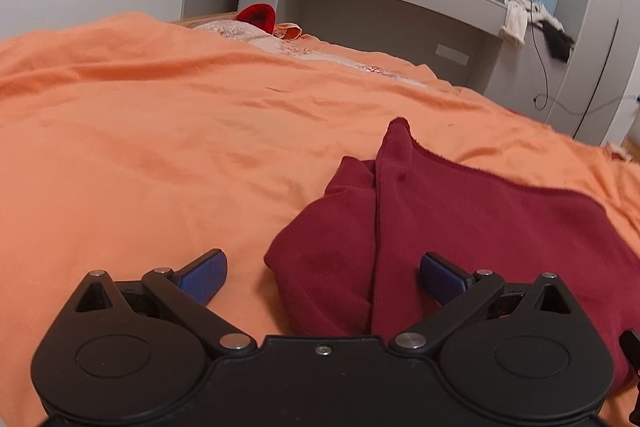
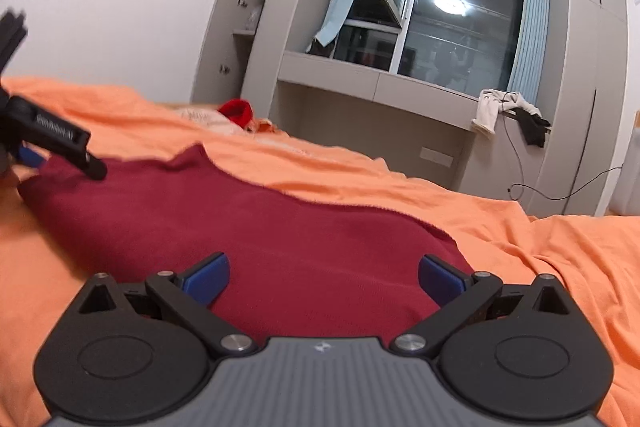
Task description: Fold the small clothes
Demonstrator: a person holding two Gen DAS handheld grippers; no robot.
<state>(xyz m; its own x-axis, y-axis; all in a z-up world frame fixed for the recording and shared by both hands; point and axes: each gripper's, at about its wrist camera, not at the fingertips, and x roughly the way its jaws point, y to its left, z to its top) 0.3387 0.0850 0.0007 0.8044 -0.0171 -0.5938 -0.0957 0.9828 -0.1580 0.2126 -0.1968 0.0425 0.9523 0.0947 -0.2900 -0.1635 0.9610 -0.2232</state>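
Orange bed [image 1: 140, 147] | both tongs [image 1: 322, 277] [image 2: 324, 277] low, spread over garment [image 1: 460, 227]

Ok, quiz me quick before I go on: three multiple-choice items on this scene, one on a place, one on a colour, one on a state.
1. Where does the dark red garment lie?
A. on the orange bedspread
B. on the window ledge
C. on the floor

2. What colour are the curtains?
A. green
B. light blue
C. yellow

3. How does the right gripper stand?
A. shut on the garment
B. shut on nothing
C. open

Answers:
1 A, orange cloth shows around the garment on the sides in view.
2 B, pale blue cloth hangs at both sides of the window.
3 C, its blue fingers stand wide apart above the garment.
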